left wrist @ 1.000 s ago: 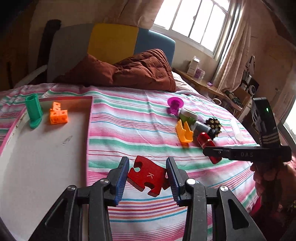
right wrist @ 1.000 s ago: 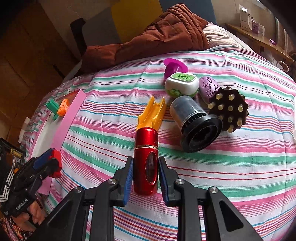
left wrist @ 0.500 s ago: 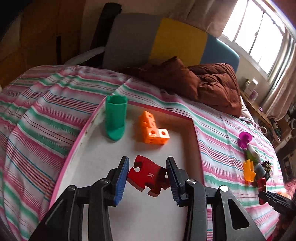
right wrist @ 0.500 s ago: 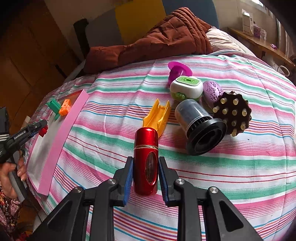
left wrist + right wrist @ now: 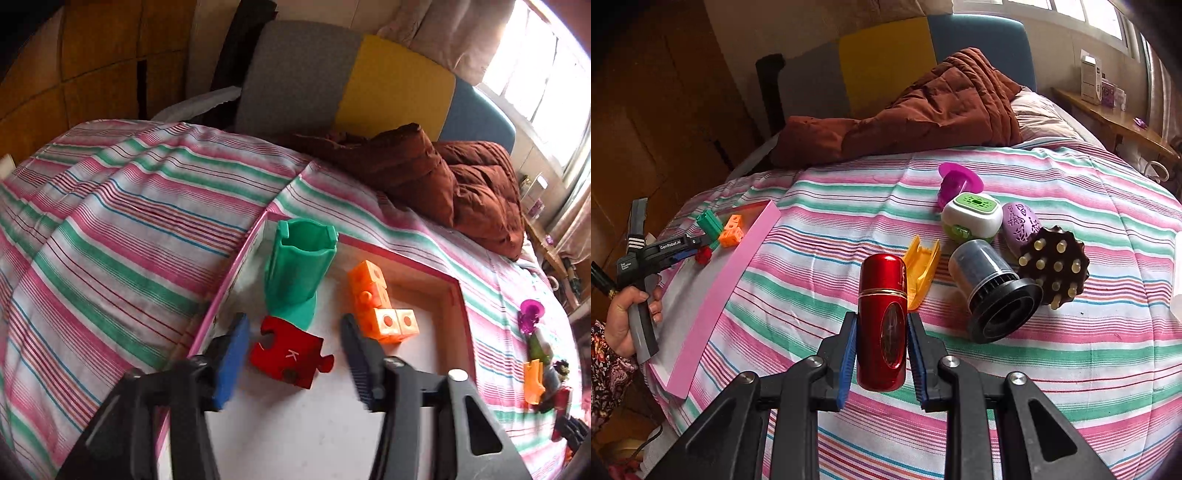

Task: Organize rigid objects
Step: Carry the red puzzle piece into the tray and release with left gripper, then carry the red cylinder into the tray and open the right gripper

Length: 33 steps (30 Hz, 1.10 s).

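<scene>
A red puzzle piece (image 5: 290,352) marked K lies on the white floor of a pink-rimmed tray (image 5: 454,295), beside a green cup (image 5: 299,269) and joined orange cubes (image 5: 384,306). My left gripper (image 5: 293,332) straddles the piece with its jaws opening; a gap shows on each side, so the pads no longer press it. In the right wrist view, my right gripper (image 5: 882,321) is shut on a red metal bottle (image 5: 882,295) above the striped bed. That view also shows the left gripper (image 5: 683,251) over the tray (image 5: 727,280).
Beyond the bottle lie a yellow plastic piece (image 5: 921,266), a black cylinder (image 5: 993,291), a brown studded ball (image 5: 1054,266), a purple egg (image 5: 1021,221), a white-and-green device (image 5: 971,218) and a magenta piece (image 5: 956,181). A brown quilt (image 5: 923,107) is heaped at the headboard.
My left gripper carried the red puzzle piece from the bed to over the tray, then parted its jaws and let the piece go. The right gripper kept its grip on the bottle.
</scene>
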Each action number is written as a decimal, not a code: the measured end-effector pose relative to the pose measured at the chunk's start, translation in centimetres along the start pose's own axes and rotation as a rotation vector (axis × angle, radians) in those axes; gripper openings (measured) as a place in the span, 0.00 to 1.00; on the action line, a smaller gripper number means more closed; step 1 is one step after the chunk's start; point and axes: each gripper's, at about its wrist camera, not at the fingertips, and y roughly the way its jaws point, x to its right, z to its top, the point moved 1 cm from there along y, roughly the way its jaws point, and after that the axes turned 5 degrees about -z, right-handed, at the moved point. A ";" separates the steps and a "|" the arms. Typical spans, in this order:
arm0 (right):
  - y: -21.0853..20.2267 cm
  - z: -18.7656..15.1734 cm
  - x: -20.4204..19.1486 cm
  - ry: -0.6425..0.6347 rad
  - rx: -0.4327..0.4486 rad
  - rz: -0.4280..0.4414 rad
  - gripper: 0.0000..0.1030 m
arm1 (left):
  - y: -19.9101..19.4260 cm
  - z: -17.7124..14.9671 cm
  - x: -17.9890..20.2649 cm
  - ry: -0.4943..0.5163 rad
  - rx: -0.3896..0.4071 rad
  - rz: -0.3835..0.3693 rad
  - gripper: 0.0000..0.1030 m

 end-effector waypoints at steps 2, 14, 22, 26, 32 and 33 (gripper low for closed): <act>0.1 0.0 -0.2 -0.009 0.004 0.006 0.25 | -1.1 -0.1 -0.1 -0.021 0.034 -0.024 0.74; 0.9 -0.6 -1.4 -0.058 -0.029 0.006 0.25 | -6.3 -6.3 1.6 -0.064 0.067 -0.142 0.99; 2.4 -0.9 -3.4 0.009 -0.124 0.120 0.25 | -8.2 -8.4 3.7 0.056 0.105 -0.138 0.99; 3.0 0.8 -5.9 0.008 -0.122 0.167 0.25 | -8.6 -9.0 4.1 0.068 0.115 -0.136 0.99; 4.6 3.9 -10.6 -0.038 -0.105 0.204 0.25 | -8.3 -9.6 3.5 0.027 0.066 -0.150 0.99; 4.9 4.4 -11.5 -0.045 -0.105 0.210 0.25 | -8.3 -9.7 3.4 0.027 0.059 -0.147 0.99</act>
